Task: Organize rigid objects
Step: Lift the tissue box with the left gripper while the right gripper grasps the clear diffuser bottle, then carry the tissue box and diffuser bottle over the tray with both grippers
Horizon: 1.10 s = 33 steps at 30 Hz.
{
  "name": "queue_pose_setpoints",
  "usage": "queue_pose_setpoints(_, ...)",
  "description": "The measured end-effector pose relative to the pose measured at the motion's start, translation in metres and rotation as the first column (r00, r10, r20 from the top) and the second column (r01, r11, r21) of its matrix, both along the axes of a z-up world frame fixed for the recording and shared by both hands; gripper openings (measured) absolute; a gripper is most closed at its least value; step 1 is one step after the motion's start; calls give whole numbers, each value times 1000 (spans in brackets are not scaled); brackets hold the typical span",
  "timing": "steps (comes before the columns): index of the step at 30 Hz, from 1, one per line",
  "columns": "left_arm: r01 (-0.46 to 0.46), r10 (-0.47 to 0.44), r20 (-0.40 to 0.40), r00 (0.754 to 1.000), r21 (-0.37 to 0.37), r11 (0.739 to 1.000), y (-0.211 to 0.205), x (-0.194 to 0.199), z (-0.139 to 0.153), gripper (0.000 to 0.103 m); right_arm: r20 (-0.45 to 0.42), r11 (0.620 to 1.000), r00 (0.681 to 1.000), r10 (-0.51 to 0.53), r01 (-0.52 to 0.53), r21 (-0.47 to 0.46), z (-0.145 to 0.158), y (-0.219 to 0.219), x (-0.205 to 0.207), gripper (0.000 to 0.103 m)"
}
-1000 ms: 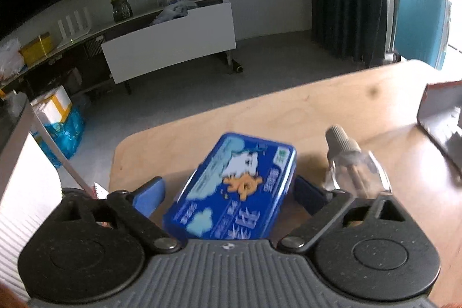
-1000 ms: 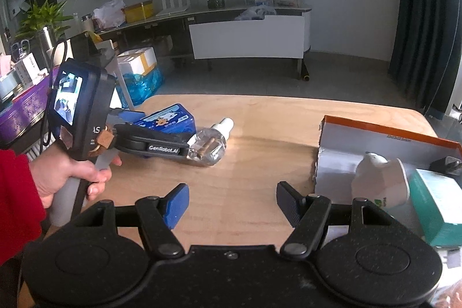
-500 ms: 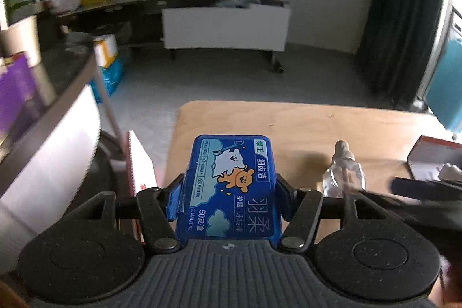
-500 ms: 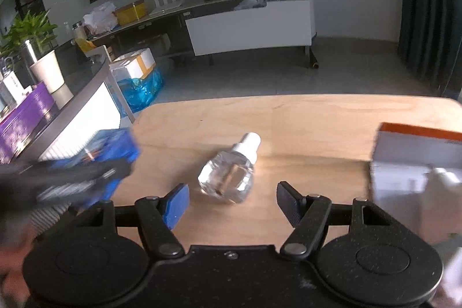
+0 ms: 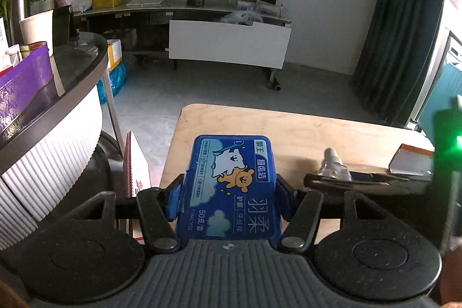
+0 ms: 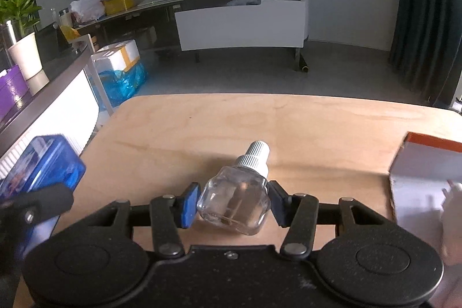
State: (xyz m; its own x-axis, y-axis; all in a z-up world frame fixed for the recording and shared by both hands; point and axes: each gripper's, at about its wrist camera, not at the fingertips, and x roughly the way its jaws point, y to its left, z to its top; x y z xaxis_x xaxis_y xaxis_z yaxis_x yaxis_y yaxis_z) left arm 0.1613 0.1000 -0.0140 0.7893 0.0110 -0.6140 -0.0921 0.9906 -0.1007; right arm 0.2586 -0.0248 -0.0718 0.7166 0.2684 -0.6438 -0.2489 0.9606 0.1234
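clamping a flat, glossy blue plastic box with rounded corners and a cartoon bear label, the left gripper holds it raised over the near edge of the pale plywood table. the right gripper has just been closing its 2 blue-padded fingers onto a clear, faceted glass bottle with a ribbed white cap, lying on the table beside an open cardboard box.

The orange-rimmed box is cut off at the right edge, its contents blurred.
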Motion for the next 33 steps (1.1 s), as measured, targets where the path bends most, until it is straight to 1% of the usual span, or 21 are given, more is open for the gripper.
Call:
queue_pose_setpoints(1,3,-3,3,1000,-6,1000,0,-1,1,63,9,1000,1000,4,-4,4,3,-2,-4,62)
queue_pose_setpoints(6,16,-16,23,1000,7,1000,-9,-10,8,63,58,999,998,35,-37,32,29,-22,-38,62)
queue_pose_setpoints(8,21,-21,25,999,1,1000,-14,-18,12,63,86,998,995,47,-49,25,41,-29,-55,62)
queue_pose_setpoints(10,22,-22,25,999,-14,1000,-19,-27,15,62,113,998,992,62,-64,17,52,-36,-72,62)
queue_pose_setpoints(14,30,-29,36,999,-32,999,-32,-49,24,63,132,997,989,66,-70,27,69,-54,-106,62)
queue_pose_setpoints(16,38,-36,49,998,-31,999,-40,-59,30,63,142,997,987,70,-73,17,74,-60,-121,62)
queue_pose_setpoints(20,56,-54,67,996,-33,998,-57,-80,39,62,147,997,988,48,-55,45,84,-82,-152,62)
queue_pose_setpoints(25,92,-89,66,994,-35,995,-79,-98,42,63,165,999,986,20,-28,43,90,-112,-185,62)
queue_pose_setpoints(33,185,-181,76,980,-38,982,-118,-109,45,63,193,997,979,-67,58,50,95,-164,-223,62)
